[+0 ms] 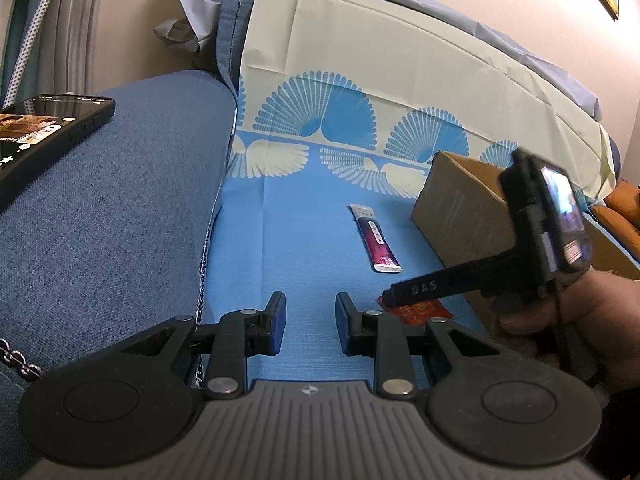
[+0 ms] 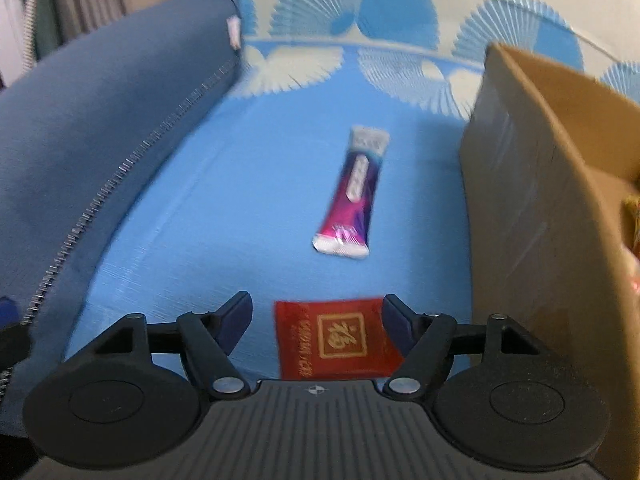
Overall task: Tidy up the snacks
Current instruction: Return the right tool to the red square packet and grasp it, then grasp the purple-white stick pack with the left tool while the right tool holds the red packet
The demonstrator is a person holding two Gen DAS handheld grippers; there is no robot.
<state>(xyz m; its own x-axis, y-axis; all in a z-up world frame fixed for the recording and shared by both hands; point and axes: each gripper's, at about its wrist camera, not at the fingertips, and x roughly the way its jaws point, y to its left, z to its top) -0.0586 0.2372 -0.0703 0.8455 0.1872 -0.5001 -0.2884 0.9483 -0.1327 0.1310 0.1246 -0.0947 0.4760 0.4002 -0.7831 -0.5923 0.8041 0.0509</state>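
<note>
A red square snack packet (image 2: 336, 336) with a gold emblem lies flat on the blue cloth (image 2: 240, 200), right beside the cardboard box (image 2: 540, 220). My right gripper (image 2: 316, 304) hangs over it, open wide, with the packet between the fingers and untouched by the pads. In the left wrist view one of its fingers (image 1: 424, 288) reaches down to the red packet (image 1: 420, 314). A purple snack bar (image 2: 352, 196) lies farther back on the cloth, also seen as the bar (image 1: 376, 240). My left gripper (image 1: 311, 304) hovers low over the cloth, slightly open, with nothing in it.
The open cardboard box (image 1: 460, 208) stands on the right with some wrappers (image 2: 632, 220) showing inside. A blue sofa armrest (image 1: 120, 200) rises on the left and carries a phone (image 1: 48, 128). A hand (image 1: 592, 320) holds the right gripper. The patterned cloth runs up the backrest.
</note>
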